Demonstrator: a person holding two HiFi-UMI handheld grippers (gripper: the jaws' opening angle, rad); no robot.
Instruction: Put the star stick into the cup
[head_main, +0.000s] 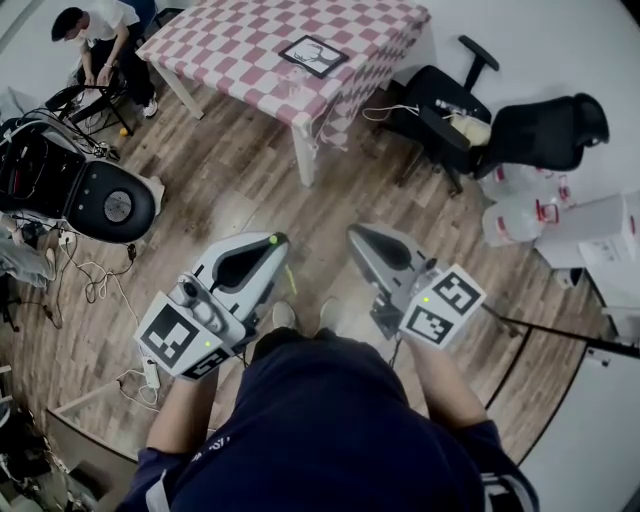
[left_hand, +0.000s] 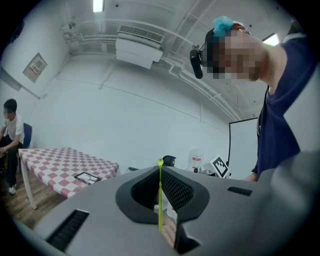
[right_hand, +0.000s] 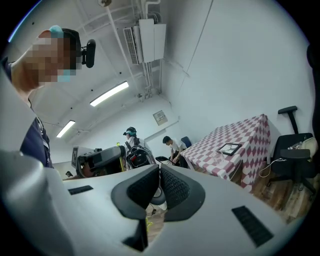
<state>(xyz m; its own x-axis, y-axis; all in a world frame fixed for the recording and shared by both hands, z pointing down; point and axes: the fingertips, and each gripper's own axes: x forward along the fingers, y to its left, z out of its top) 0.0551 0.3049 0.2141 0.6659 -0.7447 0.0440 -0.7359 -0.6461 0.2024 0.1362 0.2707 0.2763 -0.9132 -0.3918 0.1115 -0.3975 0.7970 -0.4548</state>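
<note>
Left gripper (left_hand: 160, 166) is up at waist height, its fingers pressed together on the thin yellow-green star stick (left_hand: 160, 200). The stick runs straight up the seam between them, and its small green head pokes just past the tips. The right gripper (right_hand: 159, 171) rides alongside with its fingers closed on each other and nothing between them. The person stands on the wooden floor (head_main: 250, 190), well apart from the worktop under the red-and-white checked cloth (head_main: 340, 25) at the far side, where a black-framed flat panel (head_main: 313, 55) lies. I can't pick out the cup for certain from here; it may be a small clear thing beside that panel, too tiny to call. So the job right now looks like the carry: walk in and keep the left squeeze steady, because a stick this thin could swivel in the grip. To do it well, find the cup's mouth first and bring the stick in from above. Line it up upright over the opening, lower it inside, and only then ease the fingers apart. The right gripper could steady the cup if it is light.
</note>
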